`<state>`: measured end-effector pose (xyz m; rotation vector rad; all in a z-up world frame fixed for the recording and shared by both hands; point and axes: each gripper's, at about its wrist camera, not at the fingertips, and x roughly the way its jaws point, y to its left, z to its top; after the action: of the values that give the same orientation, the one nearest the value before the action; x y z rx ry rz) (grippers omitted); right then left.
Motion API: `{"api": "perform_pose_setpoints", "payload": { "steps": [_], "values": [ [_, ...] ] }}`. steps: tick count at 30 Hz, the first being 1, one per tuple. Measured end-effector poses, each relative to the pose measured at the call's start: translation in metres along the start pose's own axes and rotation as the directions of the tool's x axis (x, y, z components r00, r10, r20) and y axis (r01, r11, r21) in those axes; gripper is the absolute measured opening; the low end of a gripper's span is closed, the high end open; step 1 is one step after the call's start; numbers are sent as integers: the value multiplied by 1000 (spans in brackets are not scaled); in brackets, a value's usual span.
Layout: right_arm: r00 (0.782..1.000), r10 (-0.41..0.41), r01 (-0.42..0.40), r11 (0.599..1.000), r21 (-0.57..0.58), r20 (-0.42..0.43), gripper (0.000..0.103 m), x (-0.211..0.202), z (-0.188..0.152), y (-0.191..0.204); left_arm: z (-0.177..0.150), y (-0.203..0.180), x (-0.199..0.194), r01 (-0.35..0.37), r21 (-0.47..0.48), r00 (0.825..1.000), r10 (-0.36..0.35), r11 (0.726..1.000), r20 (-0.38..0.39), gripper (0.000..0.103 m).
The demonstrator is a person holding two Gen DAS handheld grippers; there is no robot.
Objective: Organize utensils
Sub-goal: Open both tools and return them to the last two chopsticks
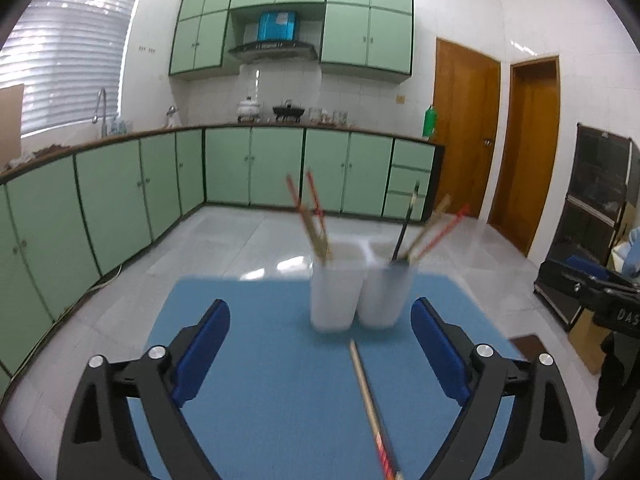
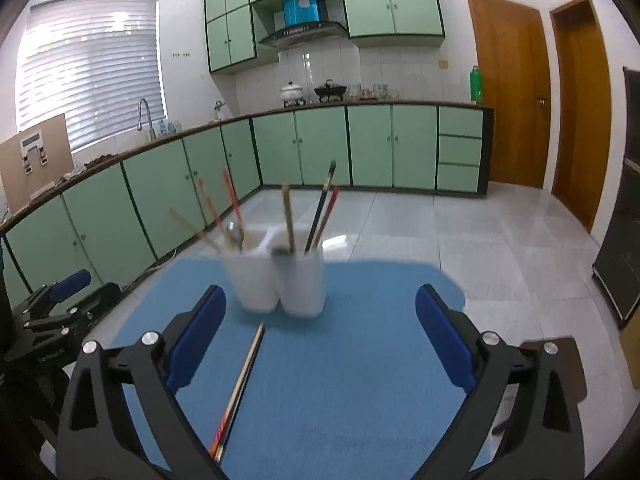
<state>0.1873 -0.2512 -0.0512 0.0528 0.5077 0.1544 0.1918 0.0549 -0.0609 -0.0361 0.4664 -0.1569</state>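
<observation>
Two white holders (image 1: 354, 286) stand side by side, touching, near the far edge of a blue mat (image 1: 256, 360) in a green-cabineted kitchen. Chopsticks (image 1: 310, 216) lean out of both: red and bamboo sticks in the left compartment, and a black stick, a bamboo stick and a red one (image 1: 424, 230) in the right. A loose pair of chopsticks (image 1: 370, 404) lies flat on the mat between the holders and its near edge, tips pointing toward the holders, running down out of view.

The left gripper (image 1: 320, 354) hovers over the mat with its blue-padded jaws spread wide, nothing between the pads; the loose pair lies below the gap. The right gripper (image 2: 320, 340) hangs likewise, jaws wide apart and empty, with the loose pair (image 2: 240, 388) just inside its left finger. The frames are blurred around the holders (image 2: 280, 280).
</observation>
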Motion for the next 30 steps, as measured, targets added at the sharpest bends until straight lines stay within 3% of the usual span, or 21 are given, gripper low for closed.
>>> {"api": "perform_pose_setpoints", "payload": {
  "steps": [7,12,25,30],
  "values": [
    [998,-9,7,1000,-16,-70,93,-1,-59,24,-63,6,-4,-35,2,992,35,999,-121,90],
    [992,-5,2,1000,-22,-123,93,5,-92,35,-98,10,2,-56,0,975,54,998,-215,90],
    [955,17,-21,1000,-8,-297,93,26,-155,66,-133,26,6,-102,35,946,108,994,-305,90],
    [940,25,-39,999,-33,-341,78,31,-163,80,-136,31,6,-112,33,941,117,993,-317,90]
  ]
}}
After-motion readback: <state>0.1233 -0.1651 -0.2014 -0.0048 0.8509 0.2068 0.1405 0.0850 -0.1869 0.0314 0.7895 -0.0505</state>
